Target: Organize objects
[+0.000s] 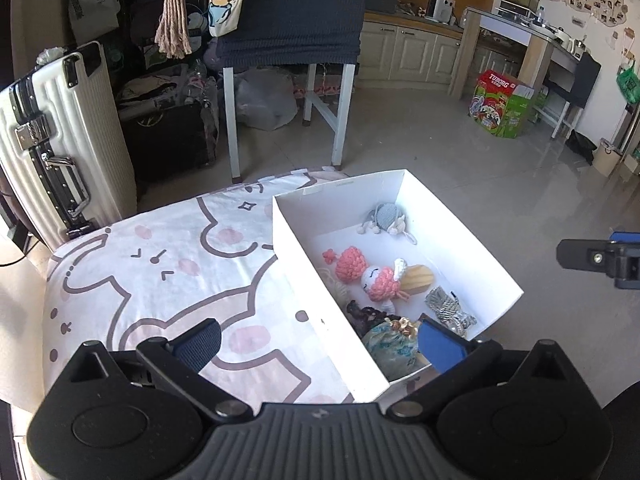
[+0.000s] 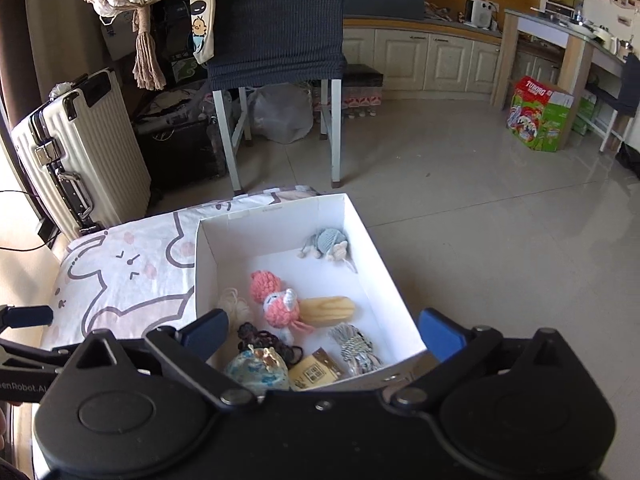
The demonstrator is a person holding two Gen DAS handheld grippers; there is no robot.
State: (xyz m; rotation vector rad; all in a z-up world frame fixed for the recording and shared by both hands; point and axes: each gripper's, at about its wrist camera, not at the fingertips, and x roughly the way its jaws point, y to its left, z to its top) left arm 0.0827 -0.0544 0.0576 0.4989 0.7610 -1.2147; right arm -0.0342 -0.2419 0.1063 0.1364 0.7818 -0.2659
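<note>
A white open box sits on a cloth with pink cartoon prints. Inside lie a blue-grey crochet toy, a pink crochet doll, a wooden oblong piece, a grey tassel, a floral pouch, a dark knotted item and a tan card. My left gripper hangs open over the box's near left wall. My right gripper is open above the box's near end. Neither holds anything.
A cream suitcase stands left of the cloth-covered surface. Behind it is a chair with a dark cover and a plastic bag under it. A green carton sits on the tiled floor, right of the box.
</note>
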